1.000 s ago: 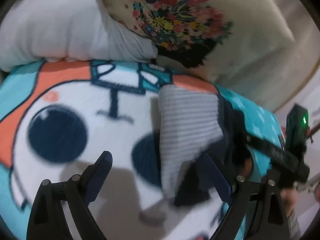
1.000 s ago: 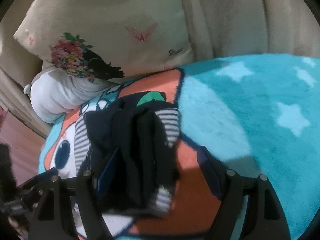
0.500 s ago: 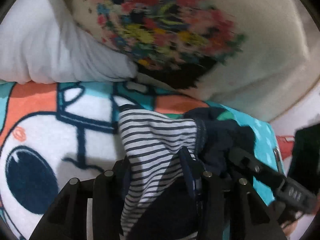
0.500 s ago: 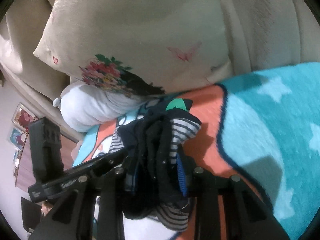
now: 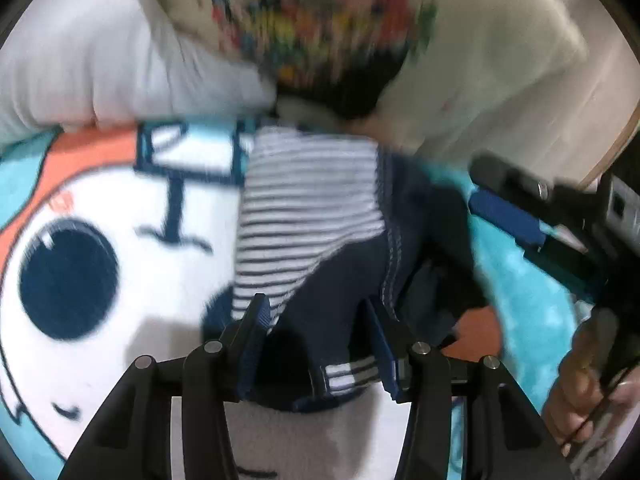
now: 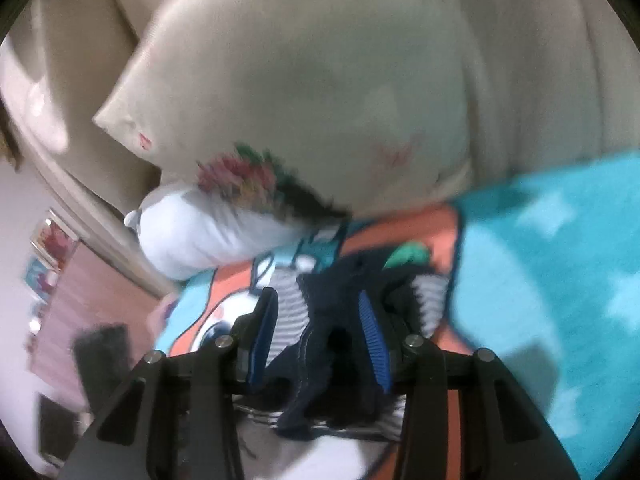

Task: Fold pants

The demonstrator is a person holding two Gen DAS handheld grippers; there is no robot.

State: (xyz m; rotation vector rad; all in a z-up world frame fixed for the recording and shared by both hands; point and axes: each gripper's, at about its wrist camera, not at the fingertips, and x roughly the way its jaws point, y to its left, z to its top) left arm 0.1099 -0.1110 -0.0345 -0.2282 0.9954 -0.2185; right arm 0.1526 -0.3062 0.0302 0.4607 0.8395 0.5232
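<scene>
The small navy pants with striped lining (image 5: 320,224) lie bunched on the cartoon blanket (image 5: 100,240). My left gripper (image 5: 316,320) has its fingers partly apart, with the navy fabric between them. My right gripper (image 6: 316,316) also straddles the navy and striped cloth (image 6: 340,292); whether its pads press it is unclear. The right gripper also shows at the right of the left wrist view (image 5: 520,216).
A floral cream pillow (image 5: 460,40) and a white pillow (image 5: 100,60) lie just behind the pants. The teal starred part of the blanket (image 6: 560,260) spreads to the right. A wooden floor (image 6: 88,288) lies beyond the bed's left edge.
Both grippers closed on the bunched pants half a second ago and have now widened somewhat. The pants have dropped back onto the blanket. Both views are blurred by motion.
</scene>
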